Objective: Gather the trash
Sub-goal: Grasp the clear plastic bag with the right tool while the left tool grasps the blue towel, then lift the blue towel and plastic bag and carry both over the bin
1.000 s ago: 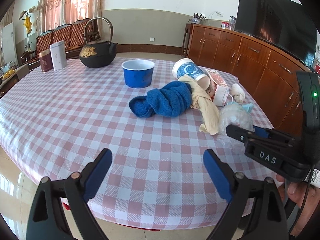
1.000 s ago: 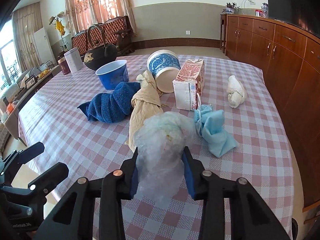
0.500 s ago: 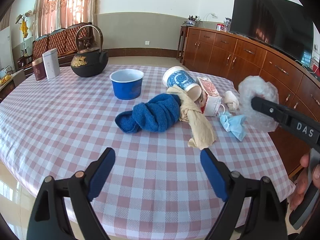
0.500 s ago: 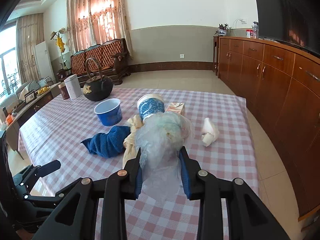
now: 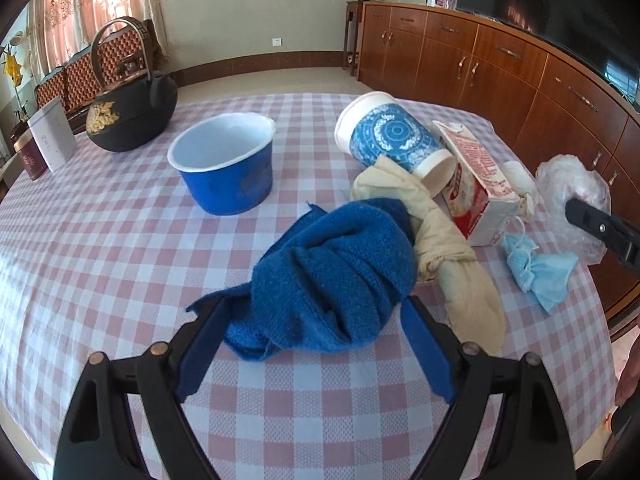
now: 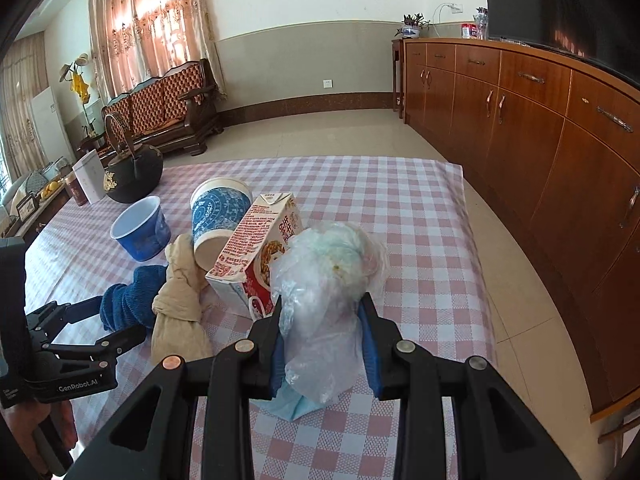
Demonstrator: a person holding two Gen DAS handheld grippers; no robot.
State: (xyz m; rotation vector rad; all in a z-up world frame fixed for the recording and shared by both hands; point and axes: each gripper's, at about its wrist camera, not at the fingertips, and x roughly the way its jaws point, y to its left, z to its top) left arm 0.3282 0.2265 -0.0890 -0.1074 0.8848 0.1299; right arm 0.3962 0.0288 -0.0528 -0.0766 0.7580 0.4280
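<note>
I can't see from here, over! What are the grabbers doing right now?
Right gripper shut on crumpled plastic bag. Left gripper jaws just been closing around blue towel, not pinching yet. Beige cloth knotted against towel.

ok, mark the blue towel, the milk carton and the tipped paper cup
blue towel [image 5: 340,276], left wrist view, knotted middle.
milk carton [image 6: 256,244], right wrist view, printed side.
paper cup [image 5: 394,136], left wrist view, blue patterned wall.

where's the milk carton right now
The milk carton lies on its side at the right of the checked tablecloth in the left wrist view, between the tipped blue-and-white cup and a white wad.
</note>
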